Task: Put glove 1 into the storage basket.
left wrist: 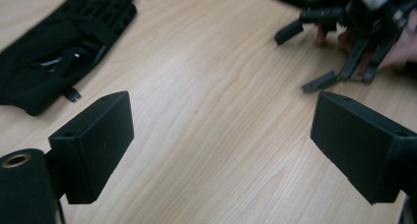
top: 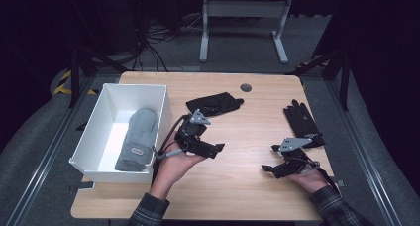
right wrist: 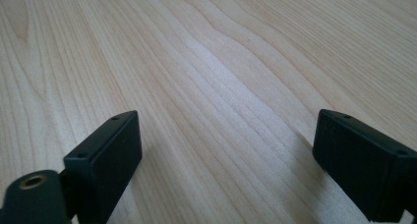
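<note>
Both the left gripper (top: 218, 149) and right gripper (top: 270, 159) had released fingers over bare surface (top: 237, 137), a black glove (top: 214, 104) lying beyond the left fingers.

The high view looks forward and down over the whole table (top: 237, 176) from the person's side. Each gripper view skims low and close over the wood. The left gripper view shares a black glove (left wrist: 59, 71) at eleven o'clock with the high view.

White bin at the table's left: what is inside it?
One grey mitten lies lengthwise in the white bin, with bare white floor beside it. Whatever might lie under the mitten is covered.
</note>
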Motion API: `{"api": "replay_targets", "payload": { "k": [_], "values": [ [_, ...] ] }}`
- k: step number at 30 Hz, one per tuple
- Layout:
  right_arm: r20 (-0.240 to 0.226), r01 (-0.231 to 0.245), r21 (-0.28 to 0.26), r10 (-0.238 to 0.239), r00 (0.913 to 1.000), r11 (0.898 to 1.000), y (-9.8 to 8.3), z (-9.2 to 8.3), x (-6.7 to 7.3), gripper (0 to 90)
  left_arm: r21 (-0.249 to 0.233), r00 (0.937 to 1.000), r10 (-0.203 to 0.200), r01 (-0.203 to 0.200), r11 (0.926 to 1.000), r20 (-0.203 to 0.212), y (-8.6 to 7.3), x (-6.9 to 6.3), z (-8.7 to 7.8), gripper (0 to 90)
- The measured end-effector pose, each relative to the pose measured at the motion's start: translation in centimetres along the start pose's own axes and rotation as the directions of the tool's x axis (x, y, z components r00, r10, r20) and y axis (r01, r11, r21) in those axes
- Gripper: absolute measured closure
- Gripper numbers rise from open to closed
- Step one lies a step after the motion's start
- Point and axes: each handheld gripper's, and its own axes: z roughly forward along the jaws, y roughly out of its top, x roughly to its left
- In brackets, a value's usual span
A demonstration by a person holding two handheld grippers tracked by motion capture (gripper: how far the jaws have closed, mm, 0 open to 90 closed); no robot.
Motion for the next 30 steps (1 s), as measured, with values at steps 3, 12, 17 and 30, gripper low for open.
{"api": "replay_targets", "payload": {
  "k": [3, 12, 17, 30],
  "values": [
    [-0.008, 0.007, 0.014, -0.007, 0.9999, 1.0, 0.1, -0.2, -0.2, 15.4, 0.022, 0.9998, 0.019, -0.019, 0.9996, 0.003, -0.9, -0.3, 1.3, 9.3],
    [-0.02, 0.021, 0.033, -0.02, 0.9996, 0.999, 0.4, -0.2, -0.6, 15.1, 0.103, 0.9991, 0.04, -0.041, 0.9939, 0.017, -4.4, -0.5, 4.7, 7.5],
    [-0.011, 0.017, 0.019, -0.016, 0.9998, 1.0, 0.2, -0.1, -0.6, 12.9, 0.125, 0.9984, 0.056, -0.057, 0.9905, 0.007, -6.3, -0.2, 6.1, 4.8],
    [-0.001, 0.008, 0.021, -0.008, 1.0, 1.0, 0.1, -0.3, -0.4, 17.5, 0.114, 0.9881, 0.153, -0.154, 0.9815, 0.013, -8.2, 0.5, 7.5, 0.0]
  ]
}}
